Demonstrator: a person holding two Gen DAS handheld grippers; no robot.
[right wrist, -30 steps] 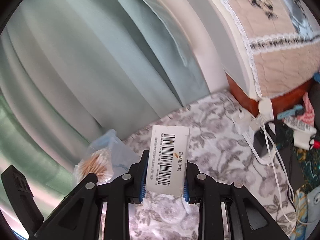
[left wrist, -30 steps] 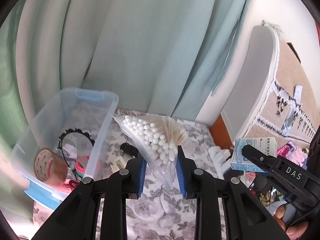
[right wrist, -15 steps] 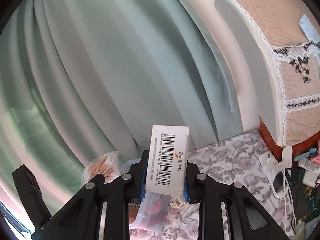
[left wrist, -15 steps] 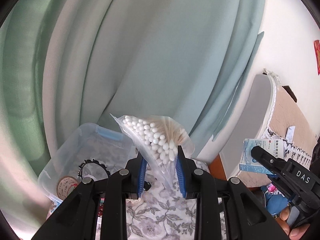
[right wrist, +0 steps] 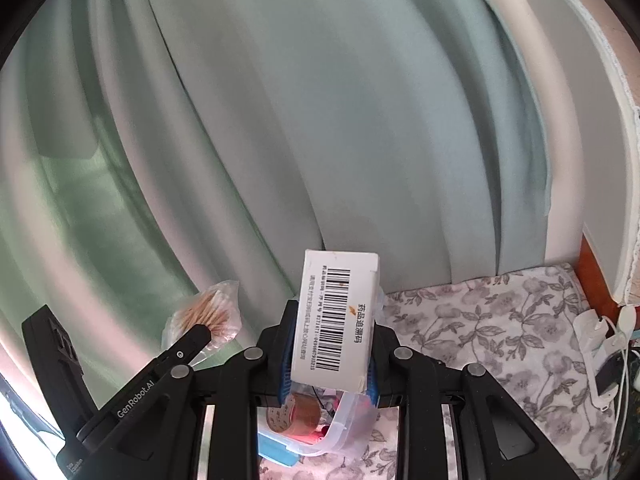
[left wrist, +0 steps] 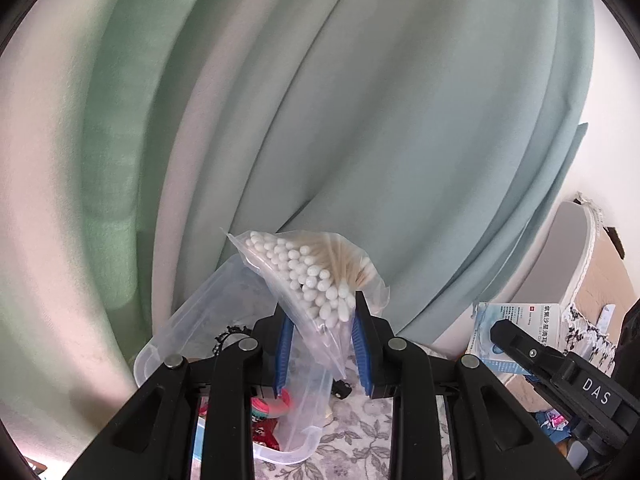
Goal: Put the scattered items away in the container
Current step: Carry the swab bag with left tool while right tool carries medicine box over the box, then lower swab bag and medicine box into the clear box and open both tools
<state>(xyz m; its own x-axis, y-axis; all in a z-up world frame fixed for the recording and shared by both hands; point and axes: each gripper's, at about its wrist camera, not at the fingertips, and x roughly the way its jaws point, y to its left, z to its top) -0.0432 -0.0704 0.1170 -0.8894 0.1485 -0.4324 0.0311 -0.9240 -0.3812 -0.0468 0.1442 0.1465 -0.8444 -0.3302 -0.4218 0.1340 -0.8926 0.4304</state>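
Observation:
My left gripper (left wrist: 320, 344) is shut on a clear bag of cotton swabs (left wrist: 316, 280), held in the air above the clear plastic container (left wrist: 192, 320). My right gripper (right wrist: 330, 354) is shut on a white medicine box (right wrist: 336, 320) with a barcode, held above the same container (right wrist: 344, 432). The container holds a tape roll (right wrist: 296, 412), a black headband (left wrist: 228, 332) and pink items. The swab bag (right wrist: 208, 316) shows at the left of the right wrist view; the medicine box (left wrist: 516, 332) shows at the right of the left wrist view.
Pale green curtains (left wrist: 320, 120) hang close behind the container. A floral cloth (right wrist: 480, 328) covers the surface. White chargers and cables (right wrist: 600, 344) lie at the right edge. A grey headboard with lace cover (left wrist: 576, 264) stands at right.
Both grippers have risen and tilted up with their loads, so the curtain fills the views. The container now sits low, under the fingers. Both grips are unchanged.

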